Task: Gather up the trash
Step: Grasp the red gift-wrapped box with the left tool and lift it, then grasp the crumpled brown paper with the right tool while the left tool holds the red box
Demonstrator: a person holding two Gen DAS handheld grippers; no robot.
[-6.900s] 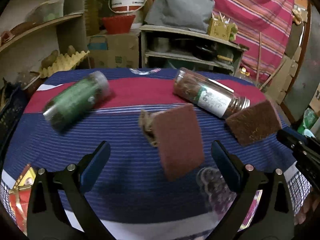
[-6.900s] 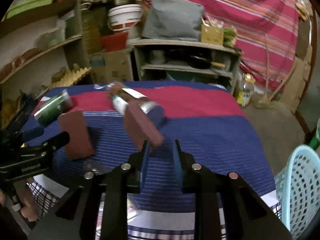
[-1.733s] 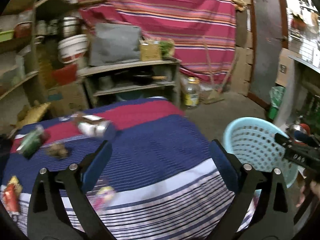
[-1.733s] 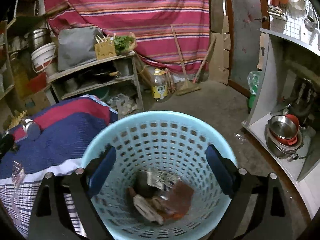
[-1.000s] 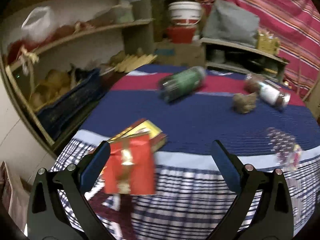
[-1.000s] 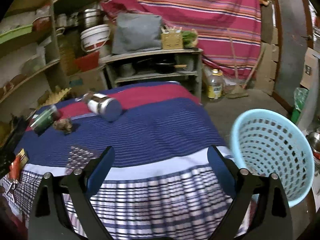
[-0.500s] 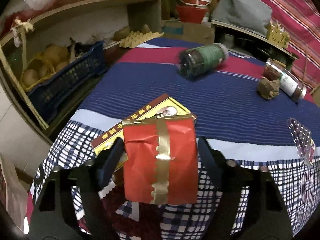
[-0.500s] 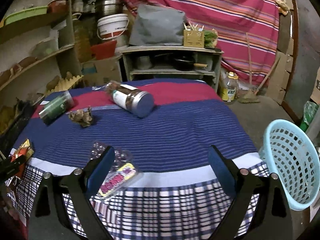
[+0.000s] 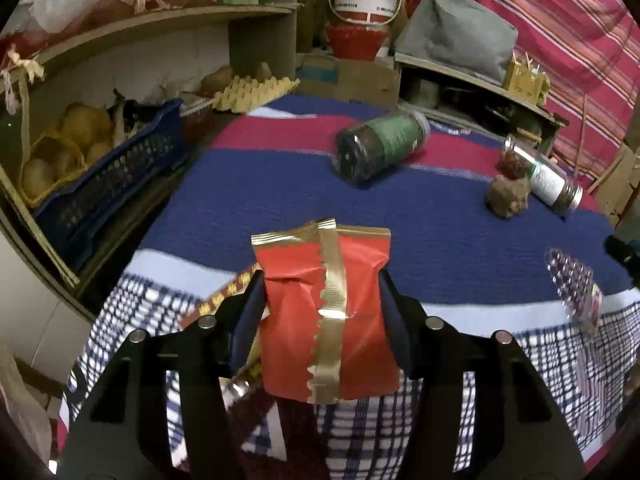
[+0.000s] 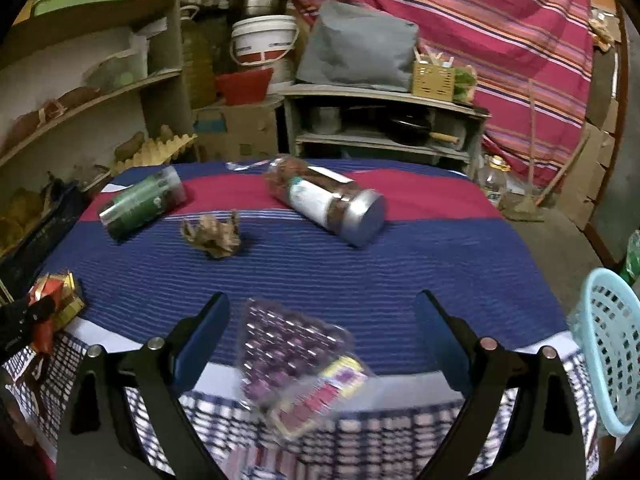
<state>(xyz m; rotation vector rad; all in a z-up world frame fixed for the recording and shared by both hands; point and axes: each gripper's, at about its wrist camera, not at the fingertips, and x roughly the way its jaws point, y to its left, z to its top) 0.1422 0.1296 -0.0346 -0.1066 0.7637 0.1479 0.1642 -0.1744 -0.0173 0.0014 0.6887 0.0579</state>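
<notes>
The left gripper (image 9: 322,300) is closed on a red packet (image 9: 326,320) at the near left corner of the table (image 9: 420,240). Both jaws press the packet's sides, which crease slightly under the squeeze. Whether the packet has left the cloth cannot be told. The step in hand looks like the pick-up of this piece of trash.

The packet is glossy red foil with a gold serrated seam running down its middle and a gold band along its top edge. It looks light and soft. Beneath it lies a flat yellow and red box (image 9: 224,300), partly hidden by the left jaw.

The right gripper (image 10: 322,338) is wide open and holds nothing. It hovers at the near edge of the table, its jaws either side of a clear blister pack (image 10: 292,352) with a purple and yellow card; that pack is blurred.

Farther back on the table lie a green jar (image 10: 142,202) toward the left edge, a brown crumpled wad (image 10: 212,234) near the middle, and a silver-capped jar (image 10: 326,204) toward the far edge, all on their sides or loose.

A pale blue basket (image 10: 612,344) stands off the table's right edge, on the floor.

The next move likely calls for lifting the packet clear of the box and carrying it across to the basket, while the right gripper closes on the blister pack.
</notes>
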